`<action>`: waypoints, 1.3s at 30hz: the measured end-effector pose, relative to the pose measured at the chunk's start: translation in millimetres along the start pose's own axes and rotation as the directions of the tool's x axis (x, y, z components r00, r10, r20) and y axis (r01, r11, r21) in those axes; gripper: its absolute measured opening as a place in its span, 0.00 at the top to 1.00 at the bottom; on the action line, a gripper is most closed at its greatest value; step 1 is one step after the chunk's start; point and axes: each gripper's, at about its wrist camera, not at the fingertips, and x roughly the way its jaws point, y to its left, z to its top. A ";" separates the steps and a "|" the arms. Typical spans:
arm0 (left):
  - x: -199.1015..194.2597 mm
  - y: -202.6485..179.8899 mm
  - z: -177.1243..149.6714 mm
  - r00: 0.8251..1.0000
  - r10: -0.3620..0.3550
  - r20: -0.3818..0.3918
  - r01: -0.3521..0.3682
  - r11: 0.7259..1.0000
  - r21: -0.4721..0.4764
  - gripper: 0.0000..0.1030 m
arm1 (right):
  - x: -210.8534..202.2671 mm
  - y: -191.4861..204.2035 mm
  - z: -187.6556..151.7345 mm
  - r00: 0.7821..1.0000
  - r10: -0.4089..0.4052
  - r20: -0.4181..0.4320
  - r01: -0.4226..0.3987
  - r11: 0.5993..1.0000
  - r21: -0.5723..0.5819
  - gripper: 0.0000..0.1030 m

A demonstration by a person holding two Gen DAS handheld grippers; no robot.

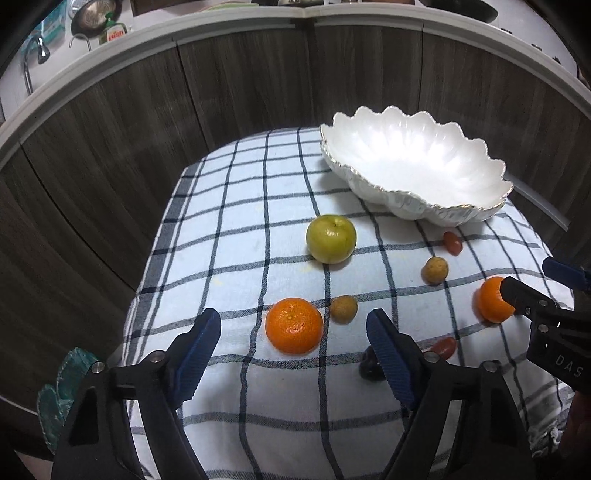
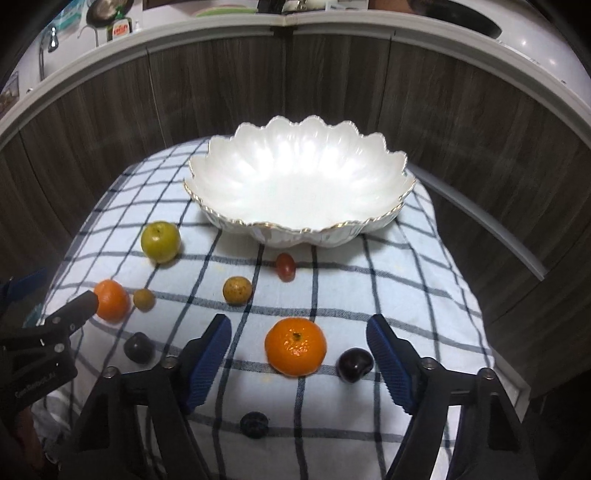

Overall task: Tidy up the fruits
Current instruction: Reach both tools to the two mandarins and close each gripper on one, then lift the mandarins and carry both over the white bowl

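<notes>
A white scalloped bowl (image 1: 417, 173) (image 2: 299, 184) stands empty at the back of the checked cloth (image 1: 236, 236) (image 2: 406, 280). Loose fruit lies in front of it. My left gripper (image 1: 293, 332) is open, its jaws either side of an orange (image 1: 293, 325) (image 2: 110, 300). My right gripper (image 2: 298, 339) is open around a second orange (image 2: 295, 346) (image 1: 493, 300). A green apple (image 1: 331, 239) (image 2: 160, 242) sits mid-cloth. Two small brown fruits (image 1: 343, 309) (image 1: 436, 270), two small red tomatoes (image 1: 452, 243) (image 1: 443, 347) and dark plums (image 2: 354, 363) (image 2: 138, 348) (image 2: 254, 424) lie around.
The cloth covers a small raised table in front of dark wood cabinet fronts (image 1: 129, 147). A white counter edge (image 1: 184, 33) runs above them, with a tap (image 1: 35, 55) and dishes at the far left. Green glass dishes (image 1: 62, 387) sit low at the left.
</notes>
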 end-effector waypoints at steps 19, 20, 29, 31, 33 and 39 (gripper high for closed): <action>53.1 1.0 -7.5 0.994 -0.029 -0.108 0.028 1.000 -0.013 0.42 | 52.7 2.5 -3.5 0.993 -0.017 -0.120 0.014 1.000 -0.028 0.41; 54.6 0.9 -7.9 0.993 -0.034 -0.111 0.032 0.999 -0.014 0.45 | 54.7 2.6 -3.9 0.992 -0.017 -0.127 0.014 0.999 -0.030 0.43; 58.0 4.0 -11.3 0.991 -0.055 -0.121 0.051 0.998 -0.033 0.58 | 63.2 1.5 -9.0 0.988 -0.006 -0.155 0.000 0.999 -0.037 0.53; 56.4 3.9 -11.1 0.991 -0.059 -0.118 0.055 0.998 -0.032 0.59 | 63.0 1.2 -9.2 0.988 -0.005 -0.157 0.000 0.999 -0.032 0.54; 52.8 4.2 -10.2 0.992 -0.059 -0.108 0.056 0.998 -0.032 0.59 | 61.6 0.9 -8.6 0.988 -0.002 -0.154 -0.002 1.000 -0.029 0.54; 40.5 3.8 -7.1 0.995 -0.051 -0.081 0.050 0.999 -0.021 0.59 | 52.7 1.9 -5.3 0.991 -0.004 -0.131 0.000 1.000 -0.027 0.54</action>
